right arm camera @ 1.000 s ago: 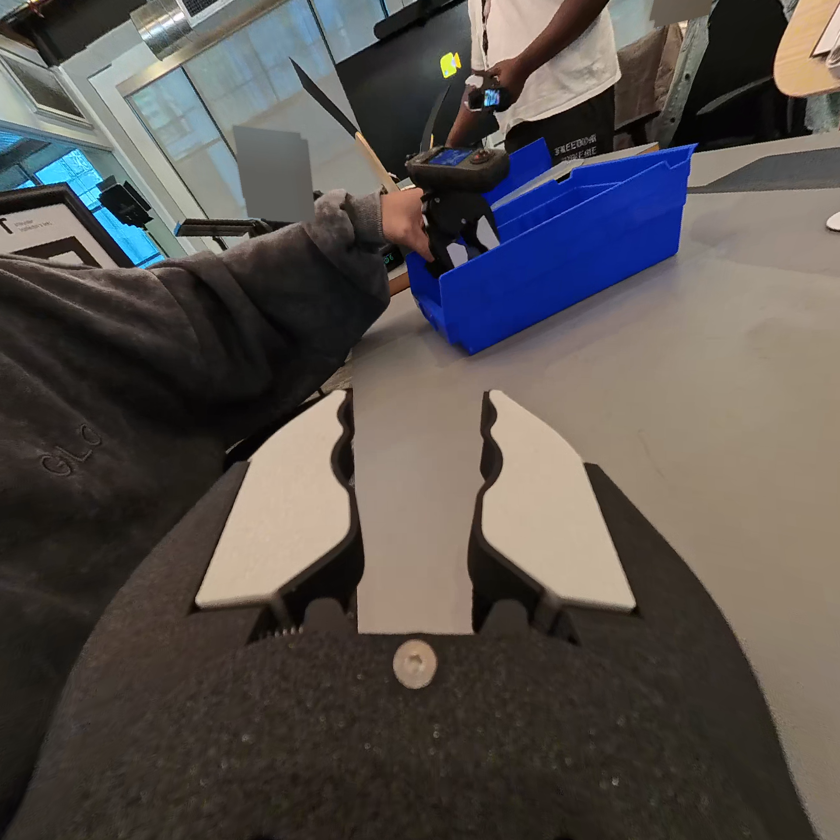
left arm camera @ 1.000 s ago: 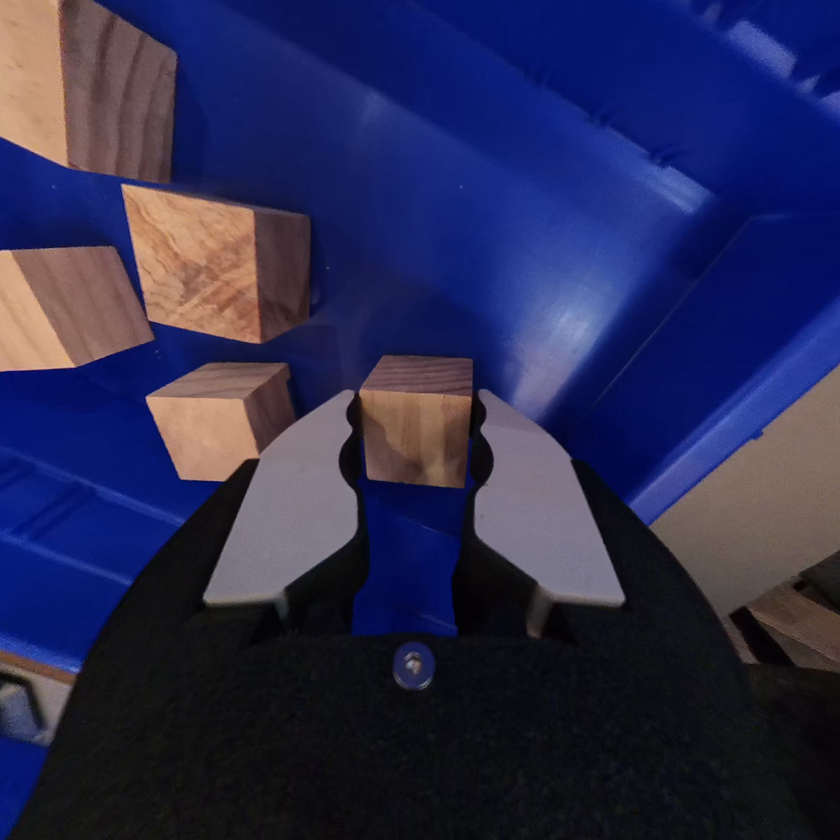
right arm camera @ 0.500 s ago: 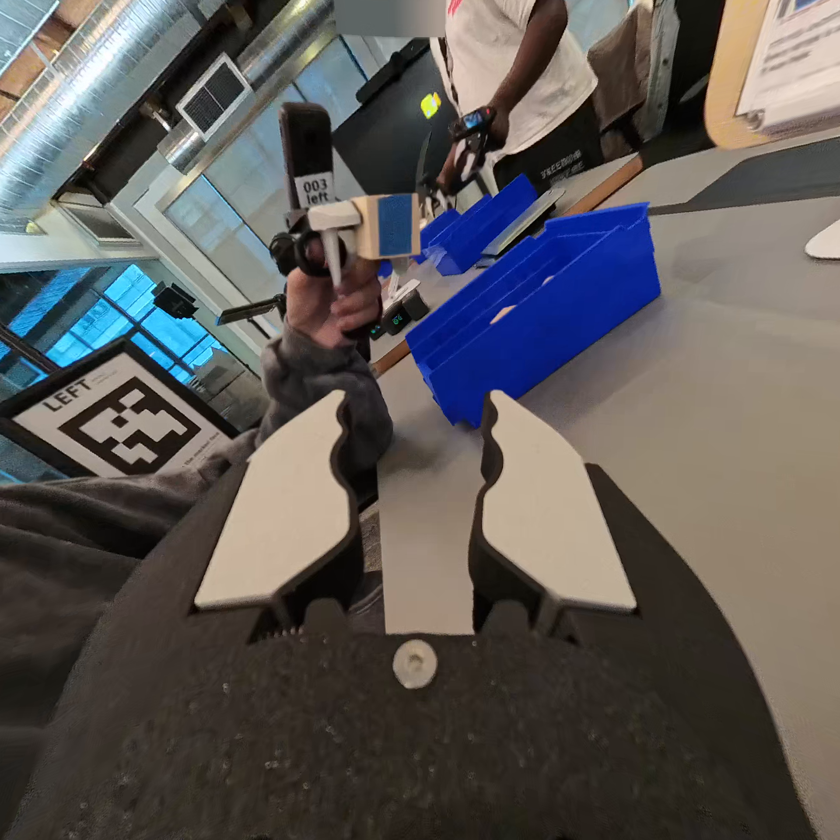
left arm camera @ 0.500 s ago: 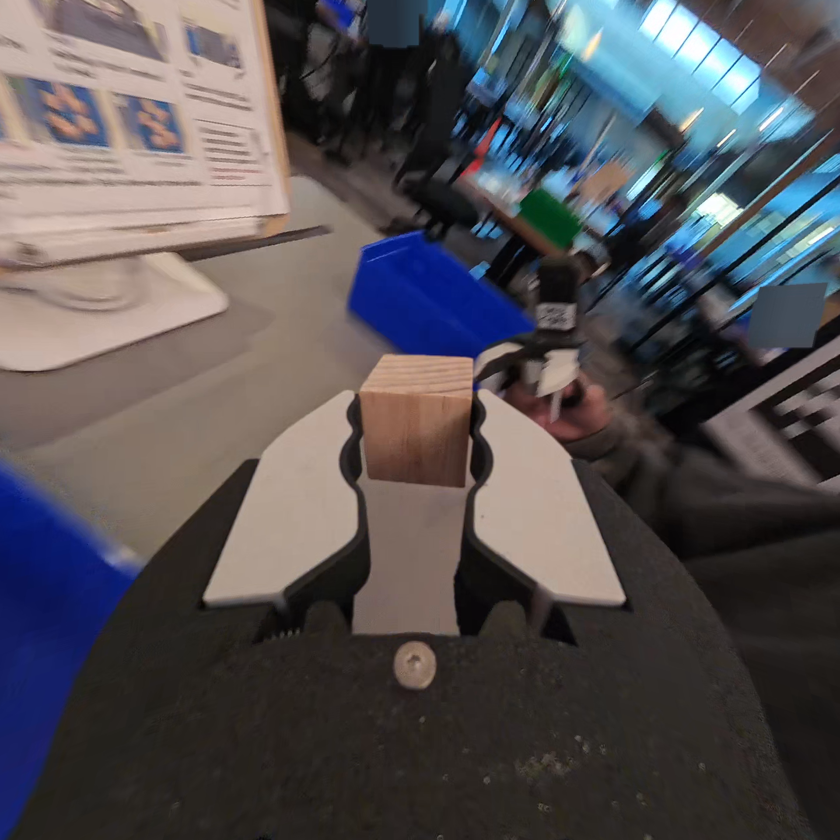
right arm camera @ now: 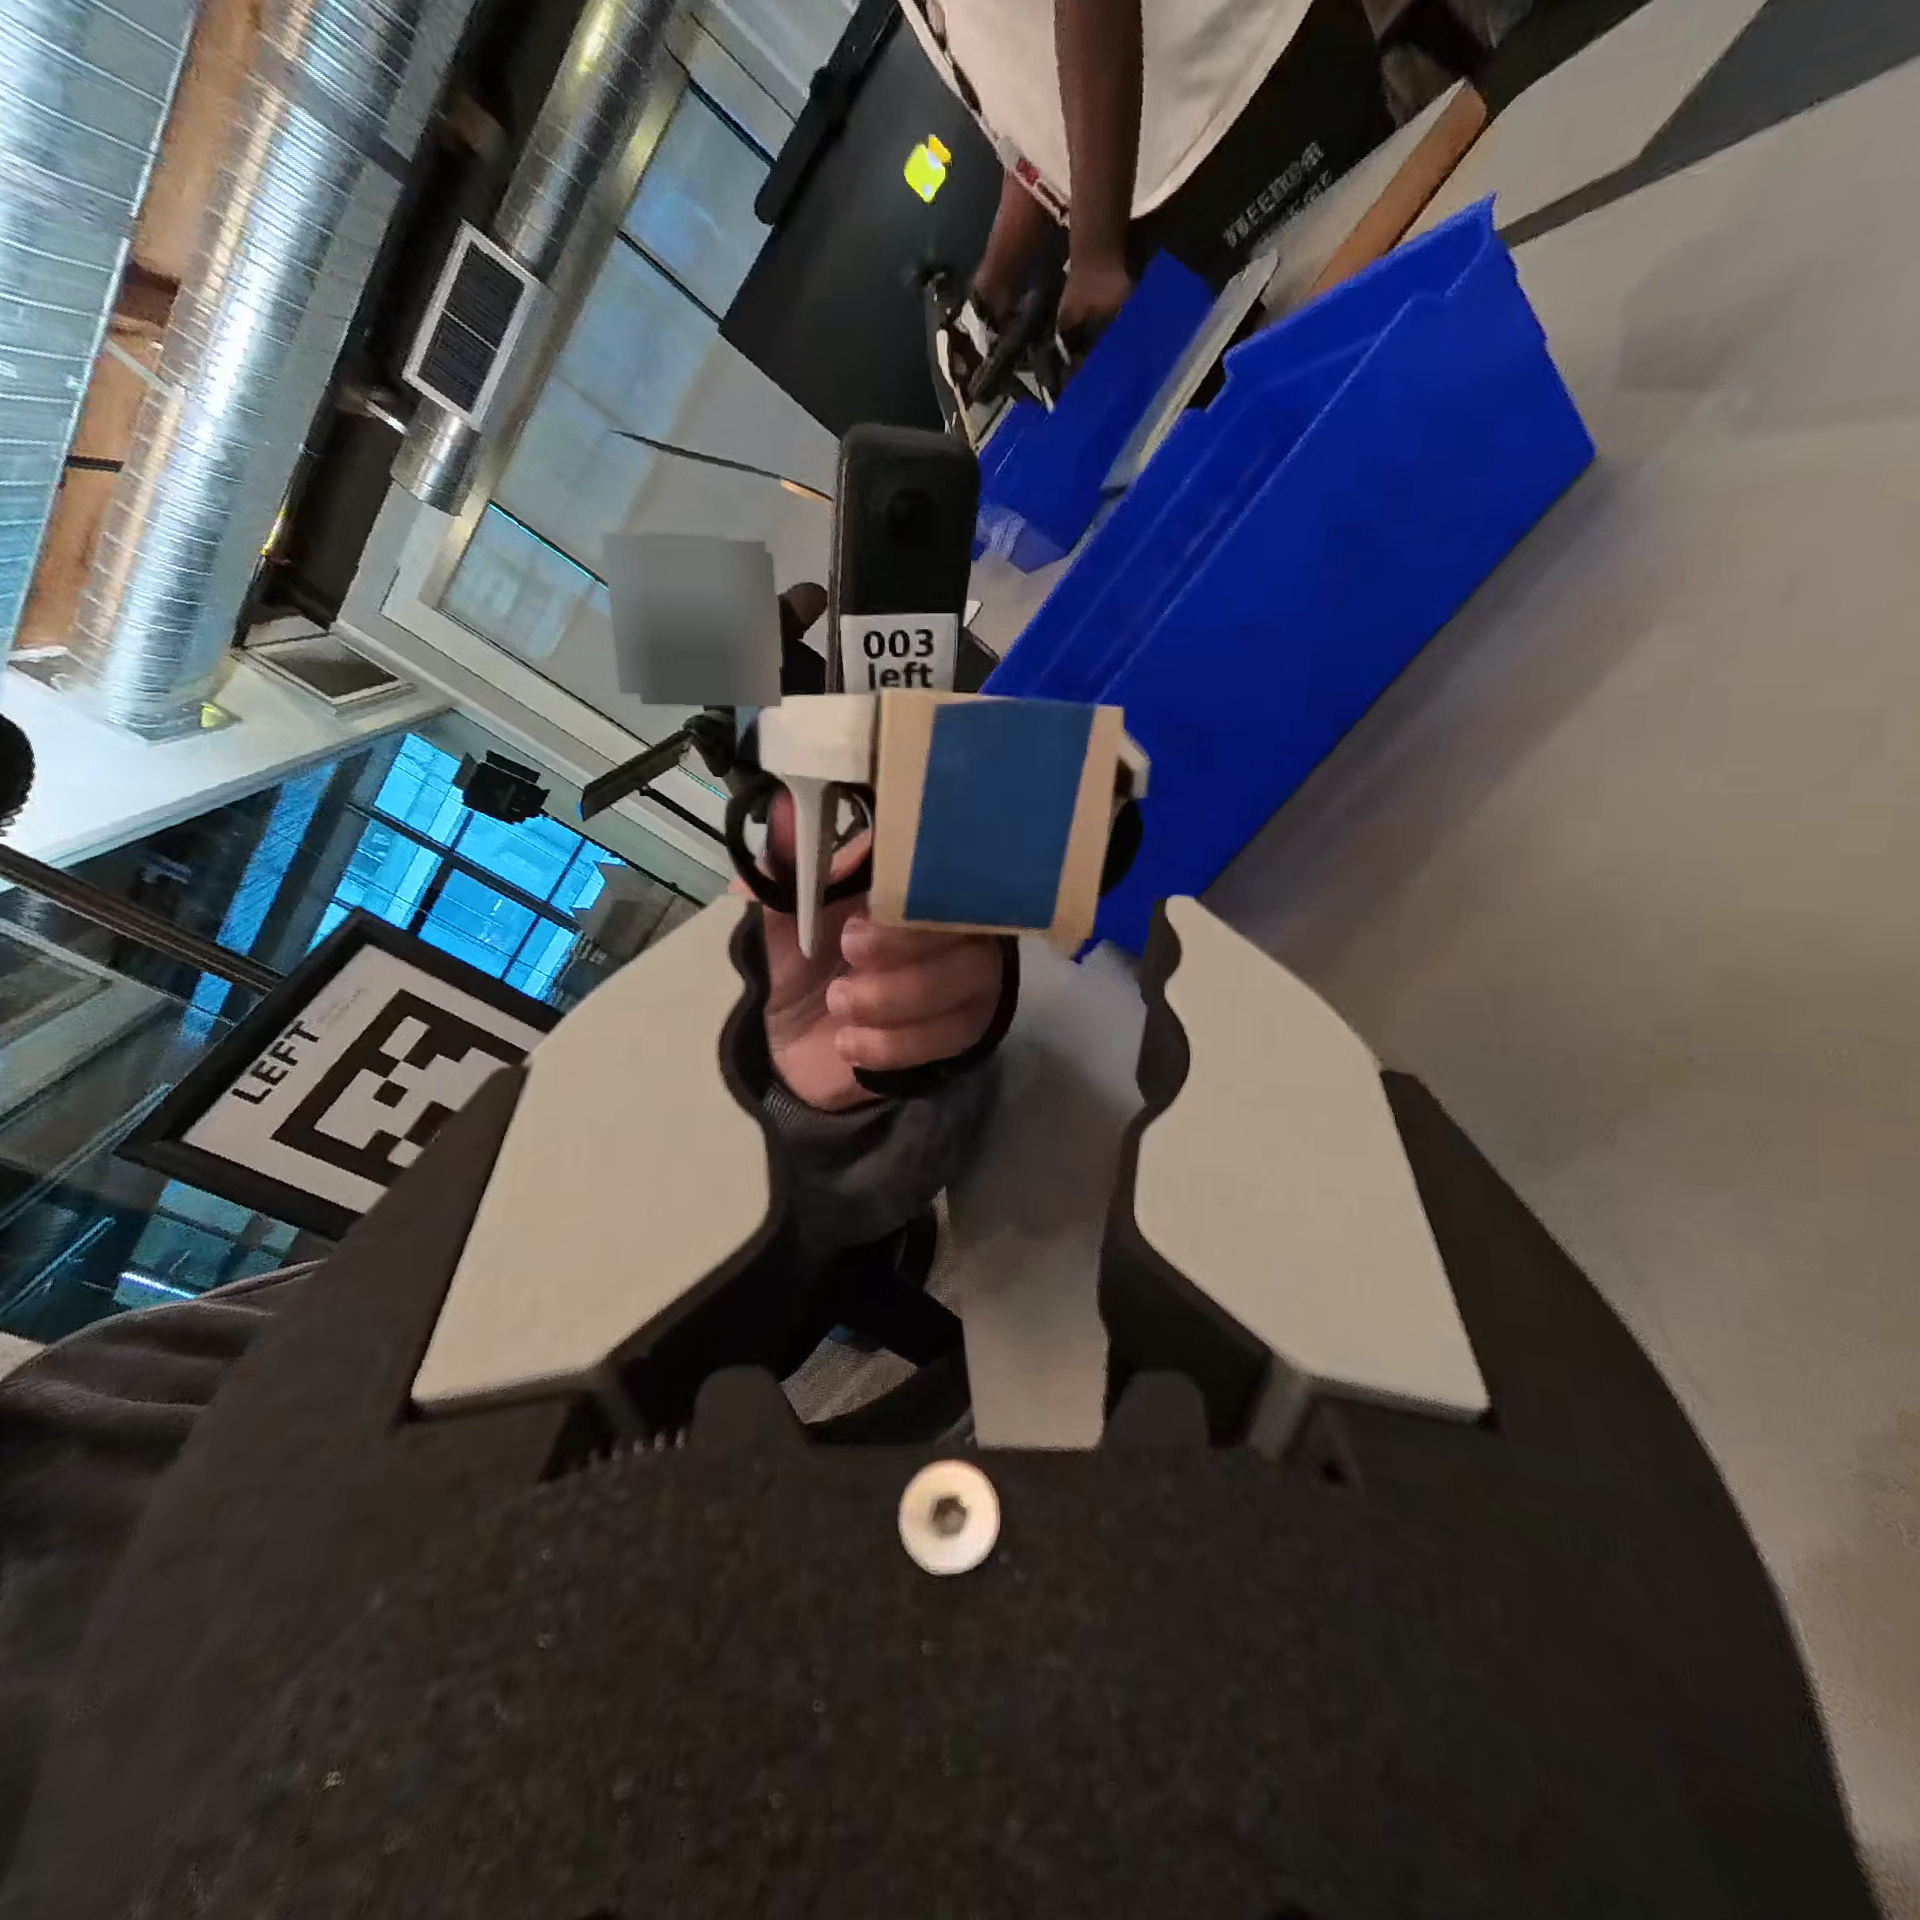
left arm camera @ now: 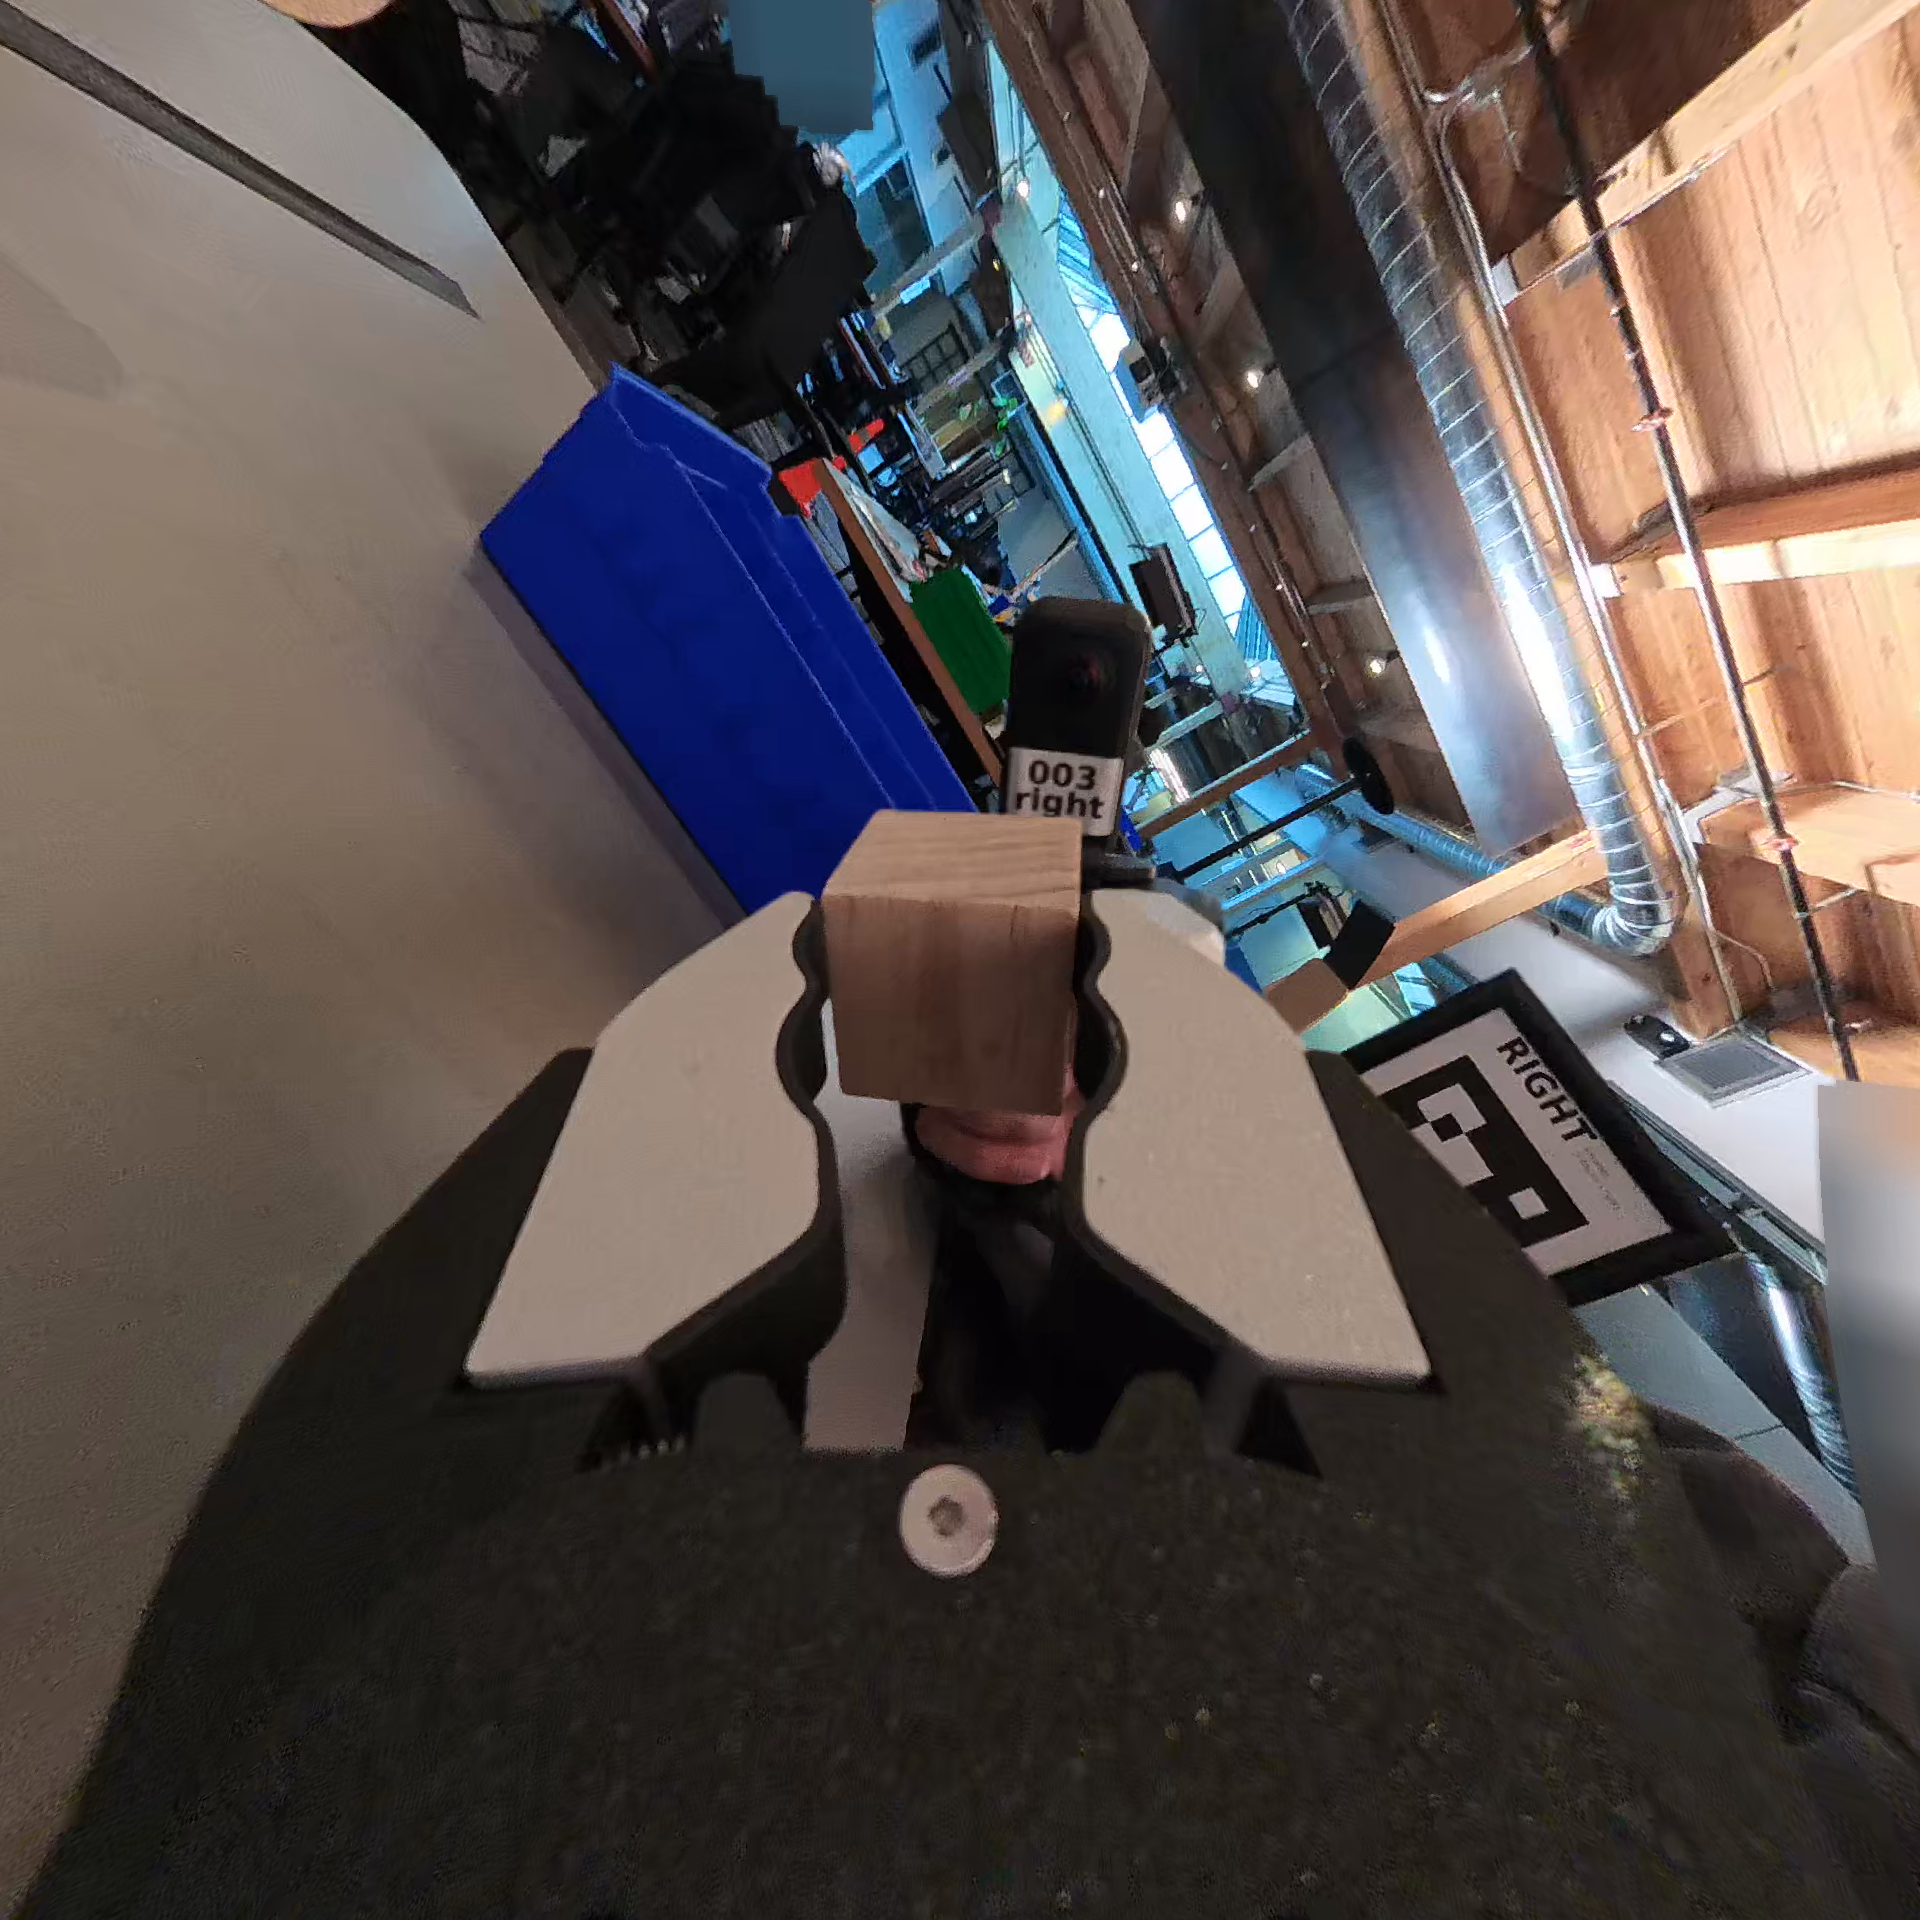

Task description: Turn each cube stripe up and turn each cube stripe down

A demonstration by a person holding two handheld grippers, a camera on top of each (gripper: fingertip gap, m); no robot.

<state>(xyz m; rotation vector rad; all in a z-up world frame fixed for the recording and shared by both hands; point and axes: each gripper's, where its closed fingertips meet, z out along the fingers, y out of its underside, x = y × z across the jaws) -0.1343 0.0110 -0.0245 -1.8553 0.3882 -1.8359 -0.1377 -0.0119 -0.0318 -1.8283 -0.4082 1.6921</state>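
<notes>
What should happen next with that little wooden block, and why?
Probably the right gripper closes in on the cube: its fingers are open and empty, and the left gripper holds the cube's blue stripe towards it, ready for a handover.

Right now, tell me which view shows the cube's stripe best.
The right wrist view: the cube, clamped in the left gripper, turns its blue stripe squarely to that camera. The left wrist view shows only bare wood faces of the cube.
</notes>
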